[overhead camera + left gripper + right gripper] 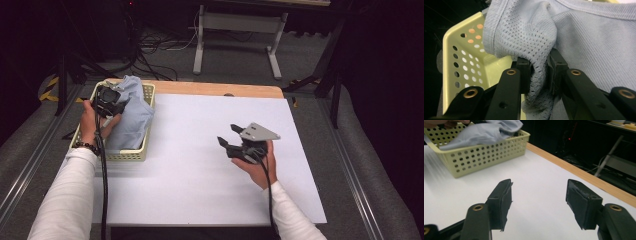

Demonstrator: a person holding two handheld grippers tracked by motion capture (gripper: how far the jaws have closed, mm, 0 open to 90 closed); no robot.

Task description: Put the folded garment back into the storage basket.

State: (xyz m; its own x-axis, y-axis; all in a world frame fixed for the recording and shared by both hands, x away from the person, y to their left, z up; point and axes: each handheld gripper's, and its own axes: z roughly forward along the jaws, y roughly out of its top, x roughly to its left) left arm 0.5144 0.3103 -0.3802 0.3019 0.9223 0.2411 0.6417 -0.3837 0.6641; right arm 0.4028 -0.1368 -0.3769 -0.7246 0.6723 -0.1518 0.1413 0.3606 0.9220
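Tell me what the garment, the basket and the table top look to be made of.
Garment: soft pale blue knit fabric, ribbed with open mesh panels. Basket: probably moulded plastic, pale yellow, smooth, with rows of punched round holes. Table top: matte white sheet, seemingly over wood, given the bare tan far edge.

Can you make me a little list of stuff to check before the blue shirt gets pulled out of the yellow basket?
1. Left gripper pinching the blue shirt: ok, fingers press a fold.
2. Shirt free of the yellow basket: not ok, it lies inside.
3. Right gripper empty: ok, fingers apart, nothing between.
4. White table has room: ok.
5. Shirt snagged on basket holes: cannot tell.
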